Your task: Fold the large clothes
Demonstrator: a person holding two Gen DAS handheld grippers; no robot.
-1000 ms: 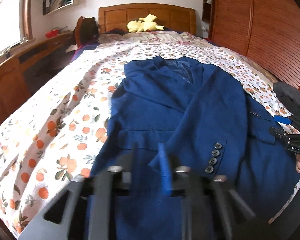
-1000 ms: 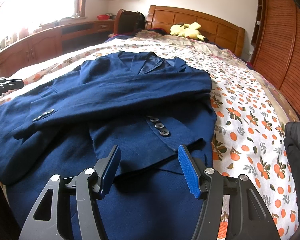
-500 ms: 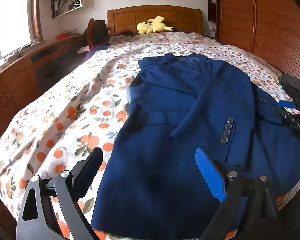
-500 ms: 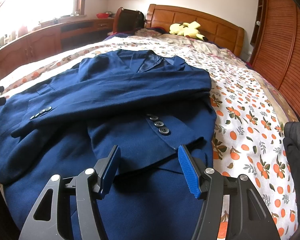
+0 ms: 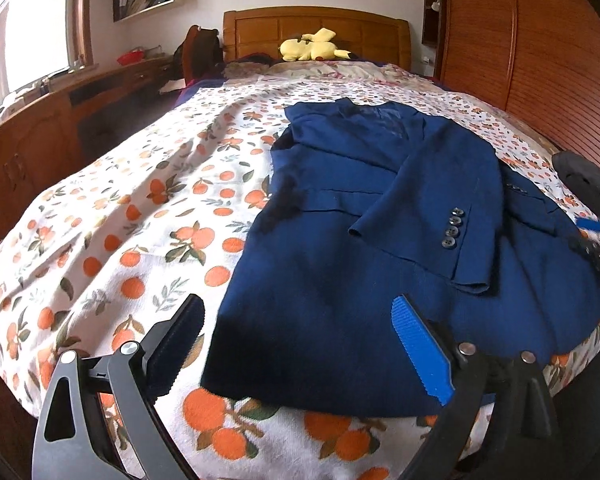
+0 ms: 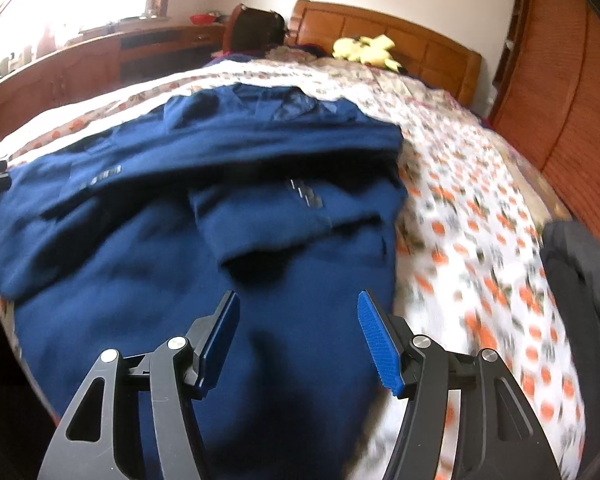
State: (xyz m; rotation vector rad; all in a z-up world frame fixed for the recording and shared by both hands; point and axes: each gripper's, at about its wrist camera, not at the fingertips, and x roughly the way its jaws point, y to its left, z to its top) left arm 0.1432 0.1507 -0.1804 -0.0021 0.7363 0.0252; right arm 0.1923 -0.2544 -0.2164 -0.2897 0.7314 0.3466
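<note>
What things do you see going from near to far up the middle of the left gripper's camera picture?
Left gripper → blue jacket → orange-print bedspread → yellow plush toy → wooden headboard.

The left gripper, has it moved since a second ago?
Yes. The left gripper has pulled back toward the foot of the bed: the jacket hem, then under its fingers, now lies ahead of them, and they have opened wide.
</note>
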